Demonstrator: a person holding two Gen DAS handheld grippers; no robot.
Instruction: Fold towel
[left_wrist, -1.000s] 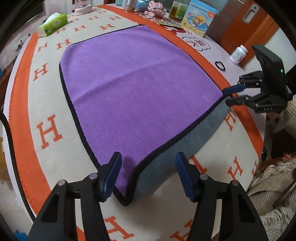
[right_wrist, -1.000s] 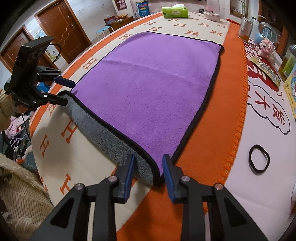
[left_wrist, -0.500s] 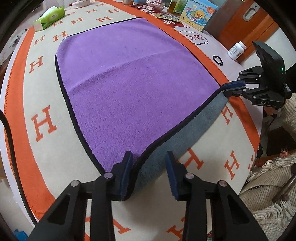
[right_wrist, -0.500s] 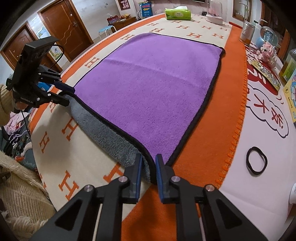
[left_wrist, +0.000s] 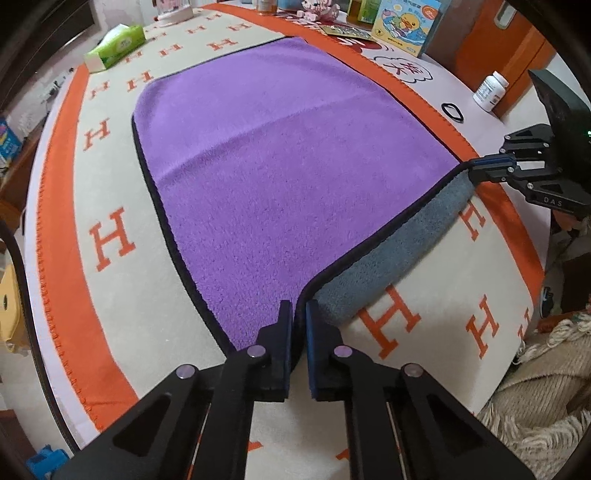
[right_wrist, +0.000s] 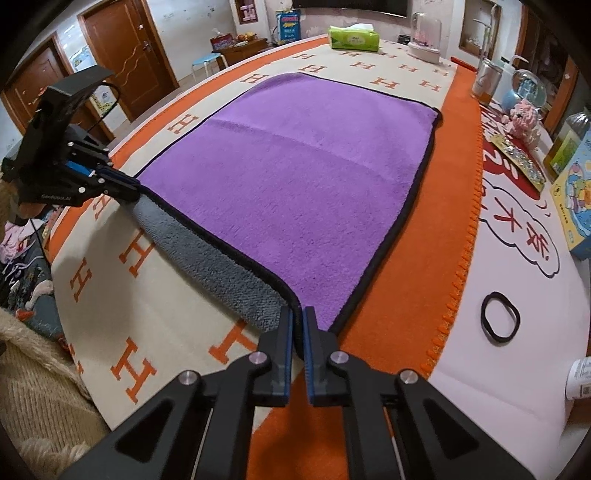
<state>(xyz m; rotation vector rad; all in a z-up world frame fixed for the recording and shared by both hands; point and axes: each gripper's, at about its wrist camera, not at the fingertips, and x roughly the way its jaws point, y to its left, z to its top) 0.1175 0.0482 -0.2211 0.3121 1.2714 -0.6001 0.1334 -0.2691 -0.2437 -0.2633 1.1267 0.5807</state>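
Observation:
A purple towel with black trim and a grey underside lies spread on the orange-and-cream blanket; it also shows in the right wrist view. My left gripper is shut on its near left corner. My right gripper is shut on its near right corner. Both corners are lifted, so the near edge hangs raised and the grey underside shows. Each gripper appears in the other's view: the right one and the left one.
A green tissue box stands at the far left. A picture book, a white pill bottle and a black hair band lie along the right side. A cream knitted fabric hangs off the near edge.
Both grippers have closed on the towel's near corners and lifted them off the blanket. The left gripper closed last, having been wide open a second ago.

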